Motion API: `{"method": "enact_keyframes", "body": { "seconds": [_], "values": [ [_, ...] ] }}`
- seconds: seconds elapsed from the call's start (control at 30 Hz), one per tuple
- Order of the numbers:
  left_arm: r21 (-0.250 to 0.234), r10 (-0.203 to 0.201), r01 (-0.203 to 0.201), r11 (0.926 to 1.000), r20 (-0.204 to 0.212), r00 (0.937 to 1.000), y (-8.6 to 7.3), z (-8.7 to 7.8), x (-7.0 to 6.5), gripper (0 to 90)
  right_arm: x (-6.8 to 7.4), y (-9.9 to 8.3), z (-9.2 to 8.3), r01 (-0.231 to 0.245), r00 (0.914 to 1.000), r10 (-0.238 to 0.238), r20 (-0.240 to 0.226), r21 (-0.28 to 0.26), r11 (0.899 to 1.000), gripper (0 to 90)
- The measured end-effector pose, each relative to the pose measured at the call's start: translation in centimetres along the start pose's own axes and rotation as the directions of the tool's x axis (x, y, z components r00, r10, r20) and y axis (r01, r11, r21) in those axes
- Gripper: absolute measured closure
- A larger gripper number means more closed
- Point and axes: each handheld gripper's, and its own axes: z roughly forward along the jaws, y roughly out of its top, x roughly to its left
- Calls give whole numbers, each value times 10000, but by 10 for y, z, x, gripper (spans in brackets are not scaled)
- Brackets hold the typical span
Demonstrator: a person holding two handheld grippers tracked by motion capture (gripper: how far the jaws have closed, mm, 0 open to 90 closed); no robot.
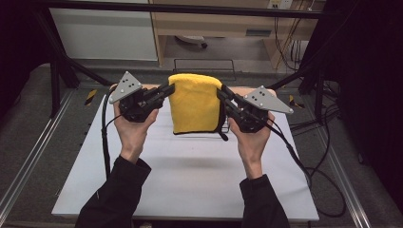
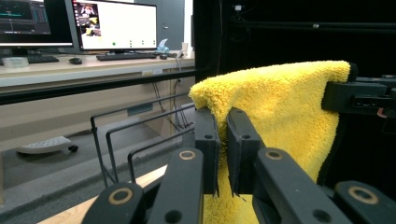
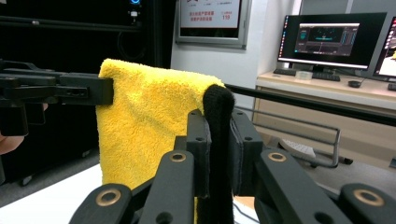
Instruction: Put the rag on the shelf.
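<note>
At the near edge of the high view, my two black sleeves come in from the bottom, one hand on each tool. Left gripper point(image 1: 167, 90) is clamped on the upper left corner of the yellow towel point(image 1: 196, 102); right gripper point(image 1: 222, 94) is clamped on the upper right corner. Both sets of jaws are nearly fully closed, with only cloth between the pads.

In the left gripper view, the left gripper point(image 2: 223, 140) pinches yellow pile of the towel point(image 2: 285, 107). In the right gripper view, the right gripper point(image 3: 218, 144) pinches the towel's black hem, with the yellow face of the towel point(image 3: 149, 126) running off to the other tool.

The towel hangs folded between the two tools, top edge roughly level, clear above the white table point(image 1: 190, 175). Its bottom edge is off the surface. A black-trimmed edge runs down its right side, with a small loop at the lower right corner.

Past the towel, a black wire rack point(image 1: 203, 64) stands at the far table edge. Beyond that there's a desk with monitors point(image 2: 116, 25) and a keyboard.
</note>
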Motion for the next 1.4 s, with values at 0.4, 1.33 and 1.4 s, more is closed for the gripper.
{"method": "enact_keyframes", "body": {
  "seconds": [0.4, 1.33, 1.4],
  "values": [
    [-362, 20, -22, 9993, -56, 10000, 15, 10, 1, 837, -8, 17, 4, 99, 9997, -92, 215, -348, 9993, 809],
    [-1548, 173, -227, 9877, -365, 9992, 66, 19, 8, 838, -18, 65, 16, 422, 9984, -367, 427, -1337, 9901, 811],
    [-1597, 203, -269, 9868, -432, 9989, 70, 21, 9, 838, -19, 69, 19, 462, 9982, -401, 455, -1420, 9888, 811]
  ]
}}
